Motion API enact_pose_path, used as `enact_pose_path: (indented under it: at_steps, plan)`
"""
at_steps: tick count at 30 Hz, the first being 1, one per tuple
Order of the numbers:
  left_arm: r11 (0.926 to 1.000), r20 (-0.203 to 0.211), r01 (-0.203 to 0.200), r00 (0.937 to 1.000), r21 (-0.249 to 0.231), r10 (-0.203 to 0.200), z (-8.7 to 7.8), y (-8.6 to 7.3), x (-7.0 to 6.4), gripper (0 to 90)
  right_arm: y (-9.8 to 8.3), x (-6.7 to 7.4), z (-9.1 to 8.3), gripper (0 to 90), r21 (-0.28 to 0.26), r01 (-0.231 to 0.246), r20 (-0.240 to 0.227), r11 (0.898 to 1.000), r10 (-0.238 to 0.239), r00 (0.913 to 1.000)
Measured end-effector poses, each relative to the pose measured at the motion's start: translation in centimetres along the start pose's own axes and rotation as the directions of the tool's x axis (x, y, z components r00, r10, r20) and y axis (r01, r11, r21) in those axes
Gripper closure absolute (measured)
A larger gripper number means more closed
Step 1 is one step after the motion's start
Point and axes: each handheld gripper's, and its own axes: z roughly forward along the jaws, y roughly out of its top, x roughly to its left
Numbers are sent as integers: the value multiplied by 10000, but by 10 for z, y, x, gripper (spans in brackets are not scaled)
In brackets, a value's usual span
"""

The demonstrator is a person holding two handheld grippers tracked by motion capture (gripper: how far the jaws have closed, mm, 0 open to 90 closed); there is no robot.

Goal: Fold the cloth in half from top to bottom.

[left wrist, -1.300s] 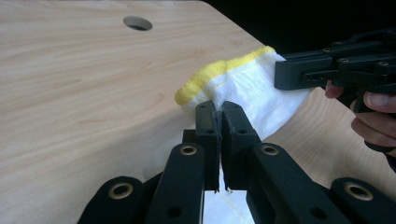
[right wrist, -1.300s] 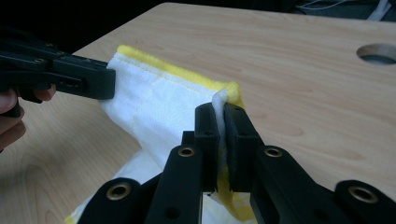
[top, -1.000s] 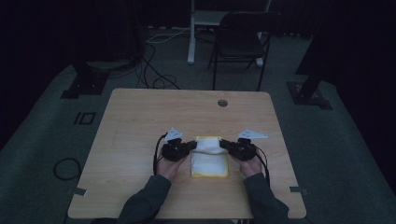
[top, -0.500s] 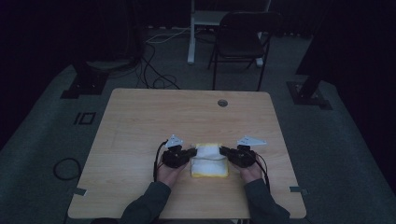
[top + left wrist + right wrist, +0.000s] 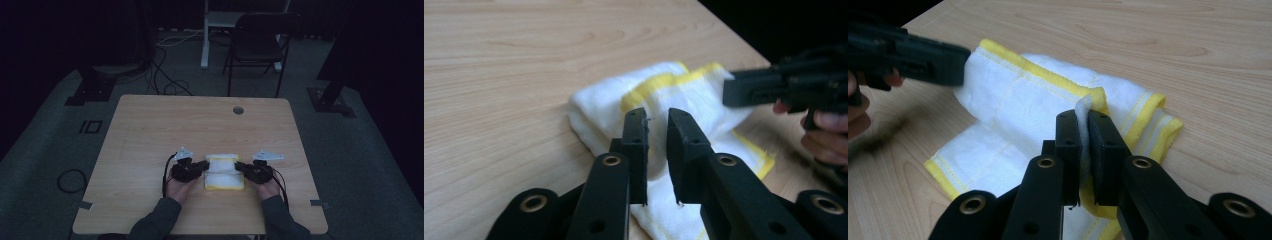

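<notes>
Dark room, wooden bench (image 5: 150, 130): keep right tool (image 5: 1084, 125) pinching the towel (image 5: 1018, 95) edge while left tool (image 5: 656, 131), jaws just parted and empty, withdraws from it.

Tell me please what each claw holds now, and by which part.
The right claw pinches the folded white cloth with yellow border at a raised fold of its edge. The left claw has just been opening; the cloth lies unpinched between its jaws.

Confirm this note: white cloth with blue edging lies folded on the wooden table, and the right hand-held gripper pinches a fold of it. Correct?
One detail is off: the cloth's edging is yellow, not blue, as the right gripper view shows. The rest holds: it lies folded on the wooden table, and the right hand-held gripper pinches a fold of it.
</notes>
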Motion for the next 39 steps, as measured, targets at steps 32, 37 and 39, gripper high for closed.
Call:
enact_pose_path:
  at_steps: [32,37,39]
  plan:
    - [9996,-8,220,9998,168,-220,10,22,-2,730,-3,-8,-19,591,-276,-175,140,9995,179,9997]
    - [9997,50,169,9998,196,-170,8,19,-2,730,-3,-11,-23,589,-383,-331,103,9987,336,9994]
    - [9997,66,160,9998,192,-161,7,18,-2,730,-3,-11,-24,589,-424,-343,117,9985,348,9993]
